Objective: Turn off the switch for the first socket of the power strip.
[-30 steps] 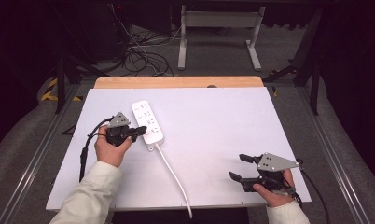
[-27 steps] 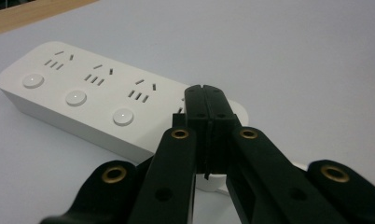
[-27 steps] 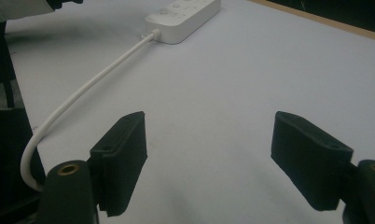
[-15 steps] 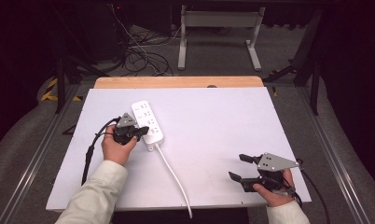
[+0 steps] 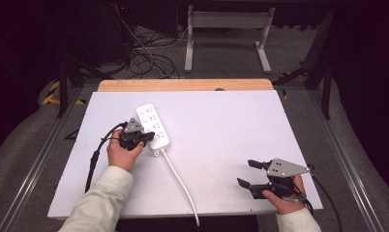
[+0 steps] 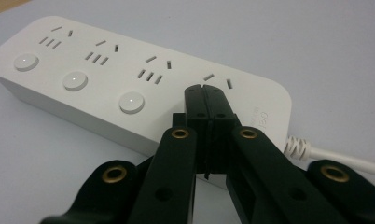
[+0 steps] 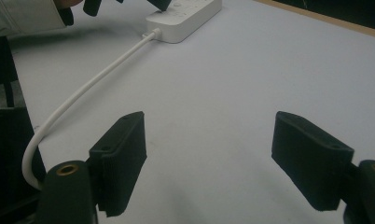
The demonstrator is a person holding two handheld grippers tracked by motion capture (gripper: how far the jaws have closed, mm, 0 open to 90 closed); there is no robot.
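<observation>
A white power strip [image 5: 153, 125] with several sockets and round buttons lies on the left half of the white table [image 5: 221, 125]. Its white cable [image 5: 179, 180] runs toward the front edge and hangs over it. My left gripper [image 5: 145, 138] is shut with nothing between the jaws, its tips pressing on the strip's top at the socket nearest the cable. In the left gripper view the closed tips [image 6: 205, 89] rest on the power strip [image 6: 106, 79] beside its last button. My right gripper [image 5: 246, 173] stands open near the front right corner, jaws wide apart over bare table [image 7: 232, 93].
A wooden strip [image 5: 183, 85] edges the table's far side. Behind it are tangled cables [image 5: 149, 58] and a metal stand [image 5: 226, 29] on the floor. In the right gripper view the power strip [image 7: 183, 18] and white cable [image 7: 92, 84] lie far ahead at left.
My left gripper has moved right and down onto the cable end of the power strip, jaws closed. The right gripper has stayed put.
</observation>
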